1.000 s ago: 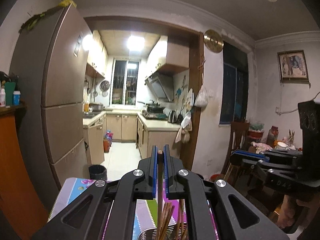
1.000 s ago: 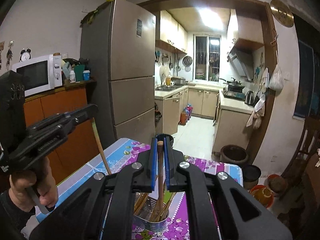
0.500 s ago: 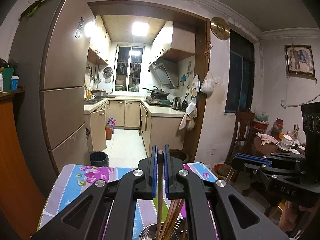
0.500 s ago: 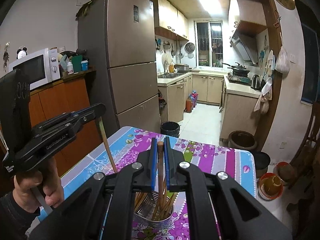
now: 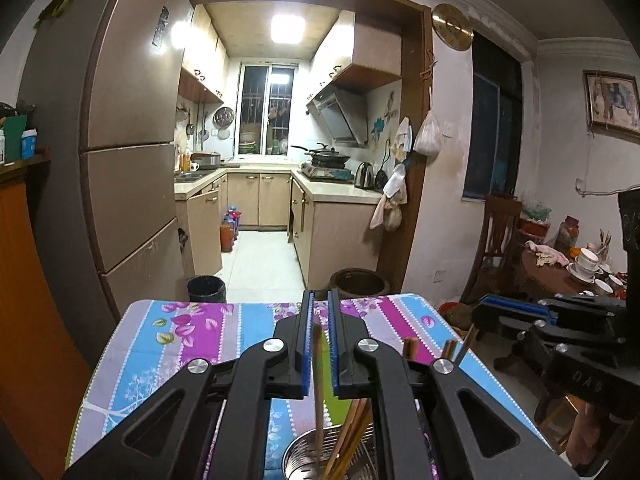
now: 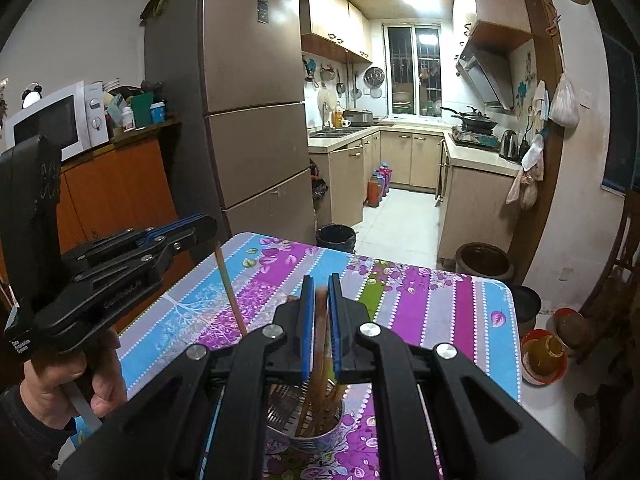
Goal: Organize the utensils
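Note:
A wooden chopstick (image 5: pixel 318 360) stands blurred between the blue pads of my left gripper (image 5: pixel 319 294). The jaws are opening, with a thin gap on each side, and the stick's top sits below the fingertips. Its lower end reaches into a metal holder (image 5: pixel 304 452) that has several chopsticks in it. My right gripper (image 6: pixel 320 278) hangs over the same holder (image 6: pixel 320 436). Its jaws are also opening around a second blurred chopstick (image 6: pixel 320 320). Each gripper shows in the other's view, the left gripper (image 6: pixel 200 226) with its stick (image 6: pixel 230 292), the right gripper (image 5: pixel 486 306) at the right.
The holder stands on a table with a striped floral cloth (image 6: pixel 440 300). Behind it are a tall fridge (image 6: pixel 248 100), a black bin (image 6: pixel 335 238) and a brown jar (image 6: pixel 484 260). An orange cabinet with a microwave (image 6: pixel 52 124) stands left; a chair (image 5: pixel 496 232) stands right.
Both grippers have sunk toward the table and tipped downward. Their pads have parted a little, and each chopstick has slid lower between them into the holder.

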### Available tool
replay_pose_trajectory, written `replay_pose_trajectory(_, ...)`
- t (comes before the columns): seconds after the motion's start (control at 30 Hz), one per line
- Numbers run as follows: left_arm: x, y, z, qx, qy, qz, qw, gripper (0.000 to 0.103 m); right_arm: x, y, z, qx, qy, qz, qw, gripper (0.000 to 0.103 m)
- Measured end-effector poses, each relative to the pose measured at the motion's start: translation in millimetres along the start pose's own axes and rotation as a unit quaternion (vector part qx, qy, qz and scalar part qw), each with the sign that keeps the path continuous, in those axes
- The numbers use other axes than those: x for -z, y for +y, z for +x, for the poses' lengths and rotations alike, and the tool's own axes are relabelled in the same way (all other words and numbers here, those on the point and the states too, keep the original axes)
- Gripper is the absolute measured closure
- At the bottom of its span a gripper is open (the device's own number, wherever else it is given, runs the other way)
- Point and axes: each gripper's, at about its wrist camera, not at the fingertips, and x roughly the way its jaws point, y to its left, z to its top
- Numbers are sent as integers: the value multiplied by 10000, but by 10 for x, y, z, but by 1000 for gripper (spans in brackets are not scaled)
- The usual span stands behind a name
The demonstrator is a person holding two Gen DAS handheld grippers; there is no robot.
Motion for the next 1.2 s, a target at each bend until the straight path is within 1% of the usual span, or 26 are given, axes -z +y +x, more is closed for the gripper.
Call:
replay_pose_trajectory(0.03,10,12,-2,-26,-4,-11,10000,85,6,0,-5,31,-12,-14,10000,89)
replay_pose_trajectory(0.07,23,29,-5,-51,-14,-38,10000,77,16,7,-21,86,-45,-57,9999,84)
replay_pose_trajectory(0.1,38,51,-10,-70,-17,-84,9999,71,26,19,-33,108,-74,-83,9999,71)
replay_pose_trajectory(0.13,53,64,-16,-96,-18,-113,9999,65,37,27,-47,122,-112,-103,9998,56)
replay_pose_trajectory(0.17,76,80,-27,-140,-21,-143,9998,62,52,37,-65,144,-159,-125,9997,48)
replay_pose_trajectory(0.2,102,90,-40,-189,-28,-161,9997,53,64,43,-77,169,-197,-145,9996,45)
replay_pose_trajectory(0.23,131,89,-61,-225,-52,-167,9996,42,81,51,-91,201,-233,-178,9994,45)
replay_pose_trajectory(0.27,162,95,-92,-254,-89,-165,9995,35,99,68,-110,242,-274,-224,9991,44)
replay_pose_trajectory(0.3,196,95,-132,-299,-144,-151,9993,23,123,84,-136,280,-333,-266,9987,41)
replay_pose_trajectory(0.33,238,89,-186,-358,-218,-114,9991,16,147,89,-162,303,-395,-293,9983,36)
replay_pose_trajectory(0.37,272,83,-230,-406,-268,-82,9988,13,187,109,-215,365,-517,-333,9974,34)
replay_pose_trajectory(0.4,317,76,-287,-459,-324,-44,9984,7,219,115,-253,417,-605,-350,9967,31)
replay_pose_trajectory(0.43,357,72,-342,-489,-375,-17,9981,5,258,124,-304,473,-720,-355,9957,26)
replay_pose_trajectory(0.47,411,71,-419,-525,-448,1,9976,5,318,145,-367,554,-859,-359,9941,22)
replay_pose_trajectory(0.53,500,66,-542,-595,-547,26,9967,5,415,185,-458,707,-1065,-402,9910,11)
replay_pose_trajectory(0.6,606,82,-703,-708,-704,22,9950,5,513,223,-537,803,-1220,-439,9883,6)
replay_pose_trajectory(0.7,736,133,-904,-782,-844,-118,9933,5,672,277,-678,950,-1434,-423,9842,6)
replay_pose_trajectory(0.9,1008,127,-1313,-788,-1044,-280,9910,5,973,373,-940,1215,-1702,-333,9773,6)
replay_pose_trajectory(1.03,1225,62,-1624,-752,-1135,-339,9901,5,1193,466,-1110,1288,-1749,-283,9757,6)
replay_pose_trajectory(1.13,1381,18,-1825,-684,-1152,-454,9899,5,1375,577,-1231,1302,-1681,-270,9768,6)
replay_pose_trajectory(1.2,1501,-56,-1976,-620,-1165,-435,9903,5,1519,667,-1341,1288,-1683,-286,9769,6)
